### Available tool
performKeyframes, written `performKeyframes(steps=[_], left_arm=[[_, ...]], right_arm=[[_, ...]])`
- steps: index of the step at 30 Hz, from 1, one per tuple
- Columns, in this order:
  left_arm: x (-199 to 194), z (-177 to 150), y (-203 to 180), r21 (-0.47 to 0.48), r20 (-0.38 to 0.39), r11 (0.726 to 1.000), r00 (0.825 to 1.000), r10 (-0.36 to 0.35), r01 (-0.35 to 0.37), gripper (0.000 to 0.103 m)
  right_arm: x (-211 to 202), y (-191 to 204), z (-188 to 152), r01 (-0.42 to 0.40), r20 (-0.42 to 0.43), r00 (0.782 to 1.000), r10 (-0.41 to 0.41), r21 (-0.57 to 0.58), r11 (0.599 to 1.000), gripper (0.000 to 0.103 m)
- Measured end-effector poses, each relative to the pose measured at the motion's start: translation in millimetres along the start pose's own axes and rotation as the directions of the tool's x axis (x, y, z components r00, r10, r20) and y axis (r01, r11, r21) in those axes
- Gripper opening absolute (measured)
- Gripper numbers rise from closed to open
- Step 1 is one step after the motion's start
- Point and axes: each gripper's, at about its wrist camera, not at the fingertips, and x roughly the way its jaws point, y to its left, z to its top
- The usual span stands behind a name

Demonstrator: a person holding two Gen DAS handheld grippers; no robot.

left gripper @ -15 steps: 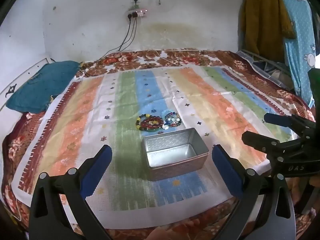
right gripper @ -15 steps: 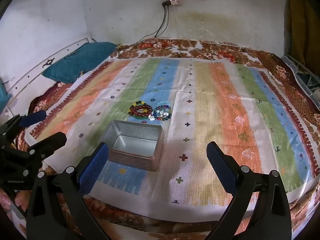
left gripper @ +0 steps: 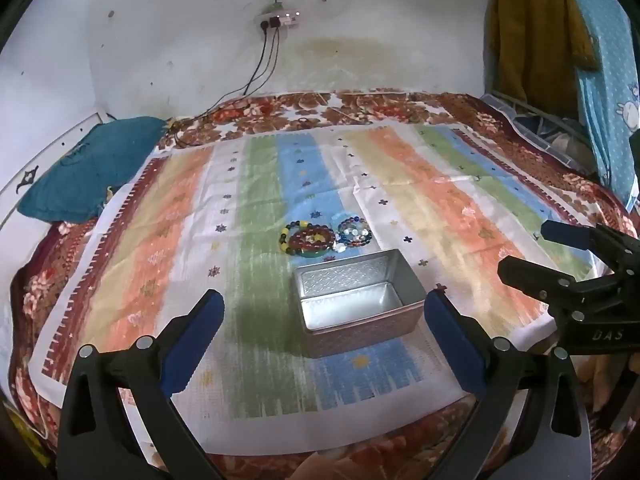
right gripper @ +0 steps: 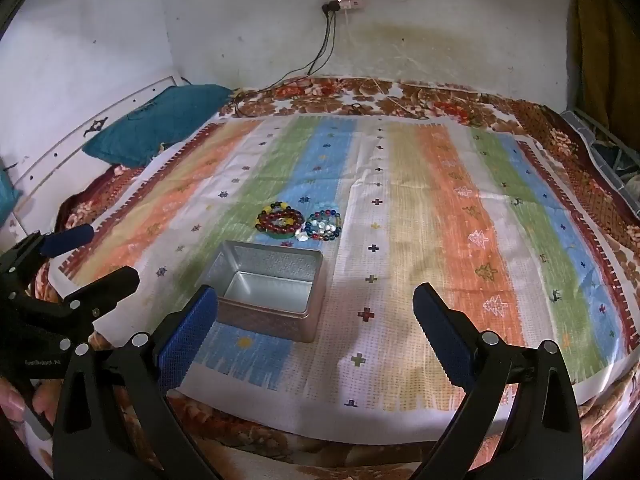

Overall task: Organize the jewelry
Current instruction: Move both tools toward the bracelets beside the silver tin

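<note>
We find the jewelry as two small heaps of beaded bracelets lying on the striped cloth (left gripper: 400,184) spread over the bed: a red and yellow bunch (left gripper: 307,239) and, touching it on the right, a blue and clear bunch (left gripper: 354,233). Just in front of them stands the open metal tin (left gripper: 356,302), and as far as we can see its bottom is bare, so we judge the sorting not yet begun; every piece is left to move. How many bracelets are tangled in each heap we cannot tell at this size.

Our left hand-held gripper (left gripper: 322,326) hovers near the tin with its jaws spread wide and nothing between them. Our right hand-held gripper (right gripper: 316,320) hangs likewise, wide apart and empty.

Farther out lie a teal pillow (left gripper: 86,170) and cables (left gripper: 256,68) down the wall. Nothing blocks the bracelets except the tin itself, standing between us and them.
</note>
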Motion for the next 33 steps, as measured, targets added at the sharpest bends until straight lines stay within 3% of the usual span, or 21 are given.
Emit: performKeyframes(steps=[23,33], left_arm=[[8,0,17,-0.046,-0.025,0.999,1.0,0.006,-0.007,0.098],[9,-1,7,-0.058,-0.043,0.998,0.999,-0.011,0.009,0.098]], right_arm=[[11,0,4,0.004,-0.025,1.0,-0.004,0.009,1.0,0.099],[17,0,9,0.0,-0.037,0.999,0.001,0.033,0.999,0.099]])
